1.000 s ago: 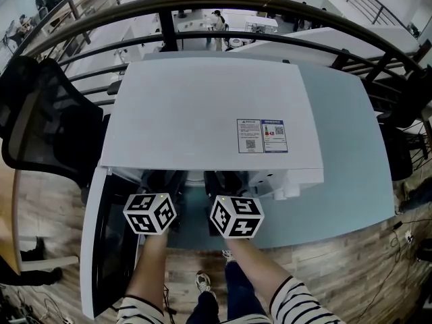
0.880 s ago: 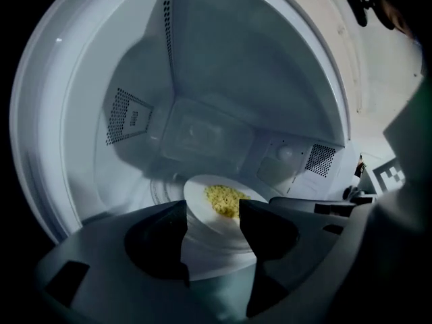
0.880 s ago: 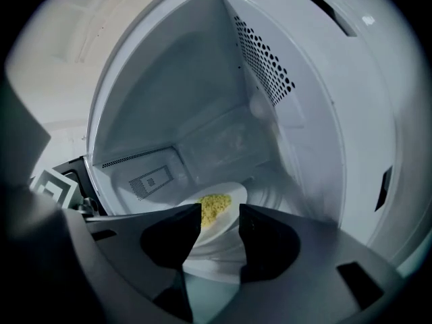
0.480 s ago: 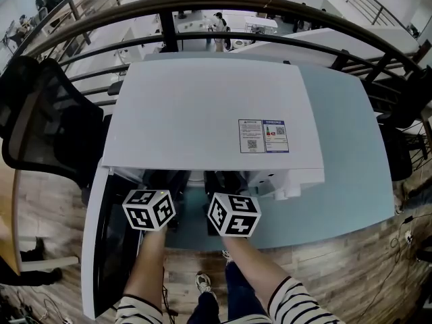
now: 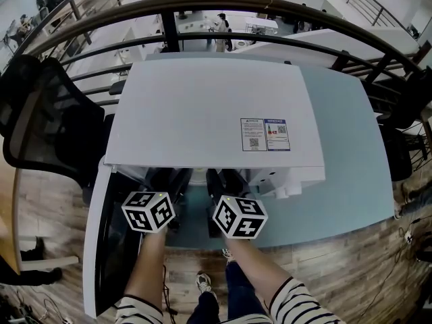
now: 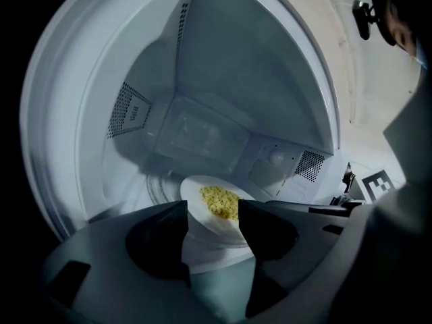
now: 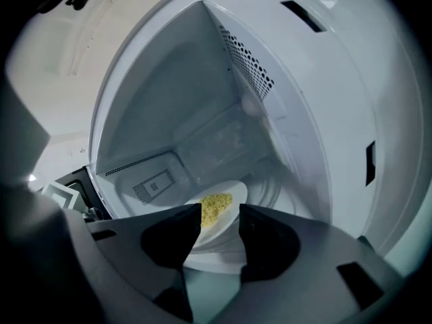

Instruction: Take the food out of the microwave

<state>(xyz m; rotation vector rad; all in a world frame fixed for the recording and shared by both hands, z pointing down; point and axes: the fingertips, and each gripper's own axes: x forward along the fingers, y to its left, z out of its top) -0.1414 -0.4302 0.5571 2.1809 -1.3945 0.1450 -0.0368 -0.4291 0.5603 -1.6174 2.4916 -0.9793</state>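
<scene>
While the microwave [image 5: 202,106] is standing open, the left claw [image 6: 213,211] and right claw [image 7: 221,213] are both hanging spread, framing the plate [image 6: 198,214] of yellow food [image 6: 219,201] at twelve o'clock.

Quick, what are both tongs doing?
Left tongs: open, plate just ahead, not gripped.
Right tongs: open, same plate ahead, not gripped.

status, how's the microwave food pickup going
Open: left tool, right tool, at microwave mouth. Inside: plate of yellow food, not gripped. Its door open, nothing blocking.
</scene>
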